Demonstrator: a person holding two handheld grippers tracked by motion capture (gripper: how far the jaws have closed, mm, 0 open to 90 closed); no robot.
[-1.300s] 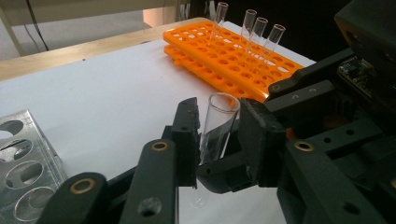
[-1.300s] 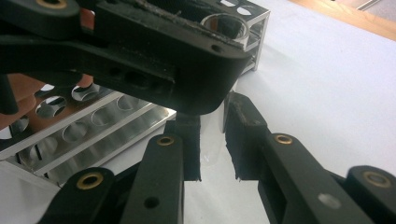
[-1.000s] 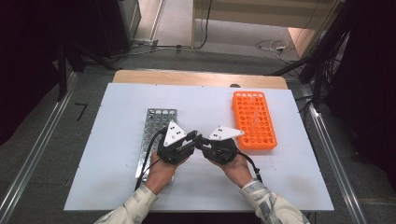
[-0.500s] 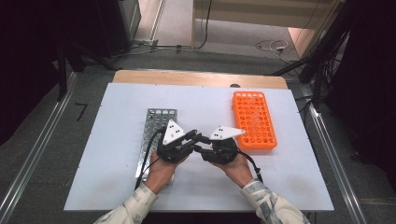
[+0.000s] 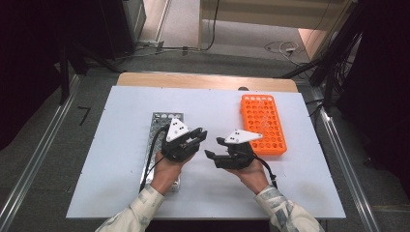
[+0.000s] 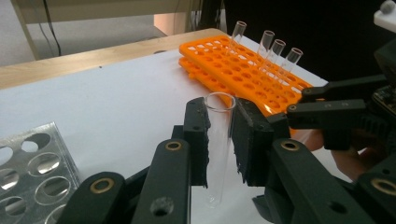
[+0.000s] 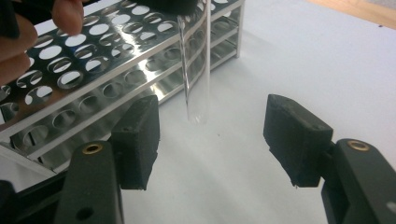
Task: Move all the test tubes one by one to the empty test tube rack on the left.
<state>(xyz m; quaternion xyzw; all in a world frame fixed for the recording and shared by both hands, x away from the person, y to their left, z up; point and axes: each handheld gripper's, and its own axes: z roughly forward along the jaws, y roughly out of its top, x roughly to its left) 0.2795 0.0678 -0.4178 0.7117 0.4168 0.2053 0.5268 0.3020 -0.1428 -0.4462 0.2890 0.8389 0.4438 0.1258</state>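
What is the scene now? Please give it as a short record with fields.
held thing: clear test tube, upright, open end up
left gripper: shut on the test tube
right gripper: jaws have just been opening, nothing between them
orange rack: on the table, holds four more tubes
metal rack: beside the held tube, its holes in sight are empty
table: white top

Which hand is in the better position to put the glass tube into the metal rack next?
Left. The left gripper is shut on the glass tube, beside the metal rack. The right gripper has just been opening; its jaws hold nothing.
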